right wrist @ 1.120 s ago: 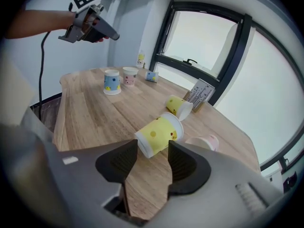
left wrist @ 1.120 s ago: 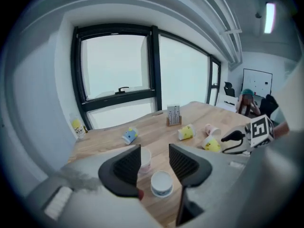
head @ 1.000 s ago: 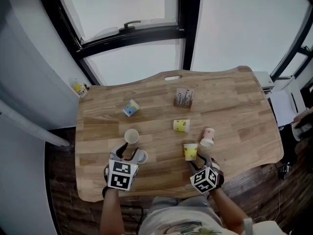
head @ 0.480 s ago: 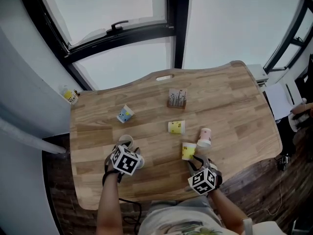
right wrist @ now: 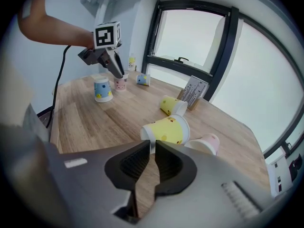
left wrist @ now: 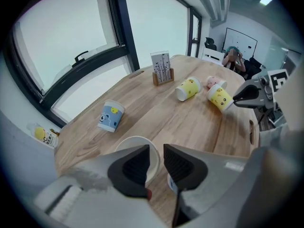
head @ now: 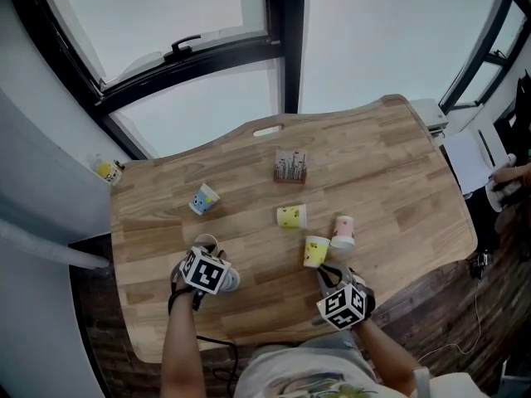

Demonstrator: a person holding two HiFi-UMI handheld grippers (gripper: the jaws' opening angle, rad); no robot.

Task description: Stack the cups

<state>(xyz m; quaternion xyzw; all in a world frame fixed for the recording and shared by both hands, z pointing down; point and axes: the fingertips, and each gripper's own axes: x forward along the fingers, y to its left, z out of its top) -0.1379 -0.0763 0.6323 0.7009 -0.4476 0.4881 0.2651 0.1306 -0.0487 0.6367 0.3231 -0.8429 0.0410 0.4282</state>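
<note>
My left gripper [head: 208, 254] points down over an upright white cup [left wrist: 136, 156] on the wooden table [head: 390, 181]. Its jaws [left wrist: 160, 160] have just been closing and stand a little apart, one finger inside the rim and one outside. My right gripper [head: 324, 273] has been closing too. It [right wrist: 153, 151] is shut on the near edge of a tilted yellow cup [right wrist: 168, 129], also seen from above [head: 314, 251]. An upside-down blue-print cup [head: 230, 280] stands beside the left gripper.
A pink cup [head: 343, 231] stands right of the held yellow cup, another yellow cup [head: 290, 216] lies behind it, and a blue cup [head: 203, 198] lies at the back left. A card holder [head: 290, 167] stands farther back. The table's front edge runs just below both grippers.
The left gripper came down and forward from beside the upside-down cup onto the white cup's rim. The right gripper stayed put and its jaws closed on the yellow cup.
</note>
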